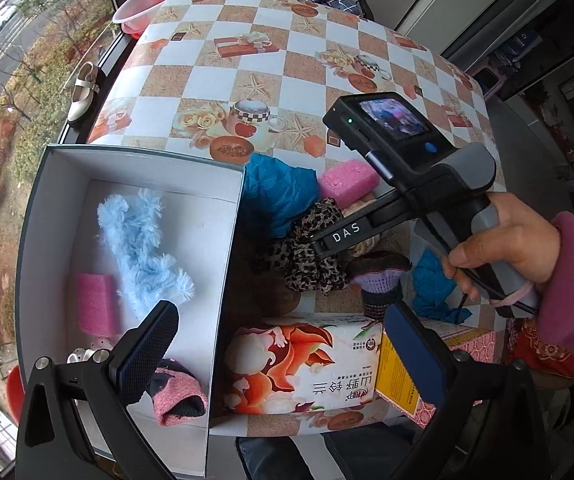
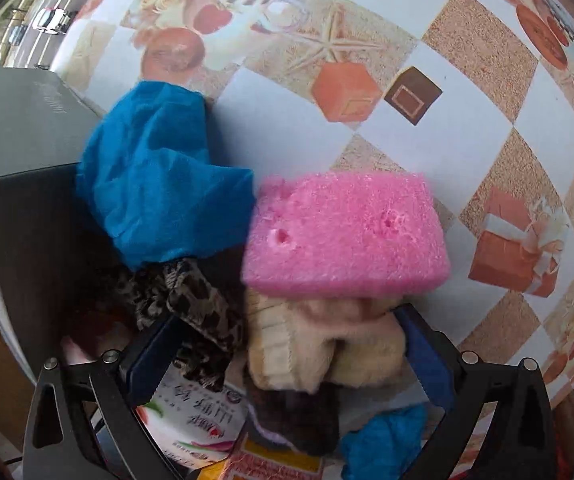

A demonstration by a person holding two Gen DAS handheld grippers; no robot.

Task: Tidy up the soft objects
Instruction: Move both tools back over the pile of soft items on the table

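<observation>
Checkered tablecloth with starfish and gift-box prints covers the table (image 1: 223,76) in the left wrist view, a window and a street showing off to the left. An open white box (image 1: 207,248) sits at the table's near left, and inside it lie a fluffy light-blue piece (image 1: 143,248), a pink sponge (image 1: 97,306) beside it, and a pink-and-dark sock (image 1: 179,396) at the near end. The left gripper (image 1: 283,356) hangs above the box's right wall, jaws spread wide, nothing between them. Just right of the box sits the pile: a blue cloth (image 1: 275,192), a second pink sponge (image 1: 347,180), a leopard-print fabric (image 1: 307,256), a knitted purple-and-dark sock (image 1: 379,276) and a small blue scrap (image 1: 435,280). A printed tissue pack (image 1: 303,368) lies in front of them. The right hand (image 1: 511,240) grips the handle of the other tool, whose arm reaches down over the leopard fabric.

Over to the right wrist view: same tablecloth (image 2: 467,40), the box's dark outer wall (image 2: 27,128) at left. The right gripper (image 2: 283,356) is spread open, holding nothing, its fingers flanking a cream fuzzy sock (image 2: 319,348). The pink sponge (image 2: 347,232) rests on top of that sock, touching the blue cloth (image 2: 159,176) to its left. Leopard fabric (image 2: 199,312) lies by the left finger, the tissue pack (image 2: 195,416) below.
</observation>
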